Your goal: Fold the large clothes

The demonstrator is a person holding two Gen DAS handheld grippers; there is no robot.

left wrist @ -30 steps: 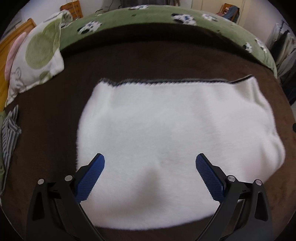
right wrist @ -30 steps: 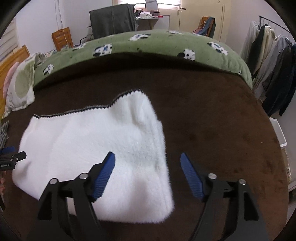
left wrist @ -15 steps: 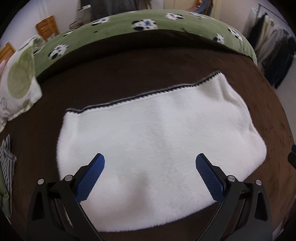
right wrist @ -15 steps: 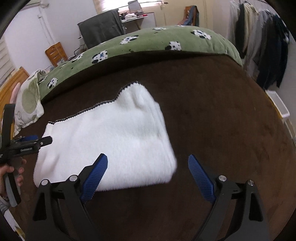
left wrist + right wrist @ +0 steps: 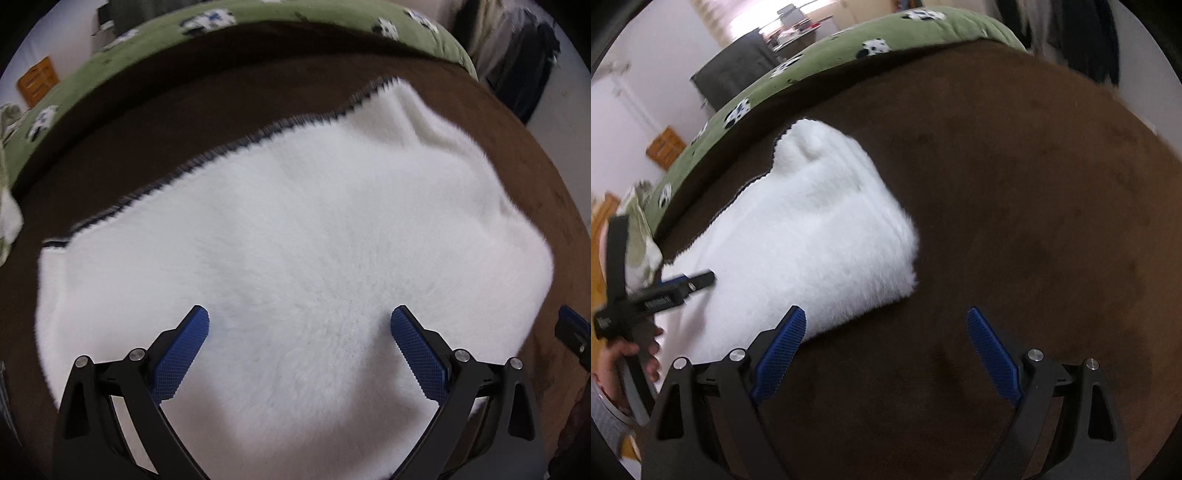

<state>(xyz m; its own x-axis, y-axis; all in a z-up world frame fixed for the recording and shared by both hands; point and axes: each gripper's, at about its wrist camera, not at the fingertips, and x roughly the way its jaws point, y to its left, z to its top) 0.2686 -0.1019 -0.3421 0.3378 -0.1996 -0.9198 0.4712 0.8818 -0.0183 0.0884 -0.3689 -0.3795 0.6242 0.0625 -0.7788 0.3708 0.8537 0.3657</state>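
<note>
At the far left of the right wrist view a person's hand [image 5: 635, 354] holds the left gripper [image 5: 694, 280], which reaches over the left part of the white fleece garment [image 5: 812, 236]. In its own view the left gripper [image 5: 299, 325] has its two blue pads wide apart above the middle of the garment [image 5: 288, 258], and nothing is between them. They do not press the cloth, as far as I can tell.

The garment lies on the brown blanket [image 5: 258, 96] of a bed, near the person's side and more to the left. It is already a compact, thick rectangle with several layers. A dark stitched edge [image 5: 207, 158] runs along its far side, and one corner at the far right stands up a little as a bump. Beyond the brown blanket, on the far side, lies a green cover with cow prints [image 5: 871, 40].

To the right, the right gripper [image 5: 886, 325] is also open. Its jaws have just been opening wider, and between them I see only the bare blanket [image 5: 1034, 184]; its left pad is just beside the near right corner of the garment.

I judge that most of the folding is done. What is left is perhaps one more fold from right to left, or only to flatten the raised corner. Neither gripper holds the cloth now.
</note>
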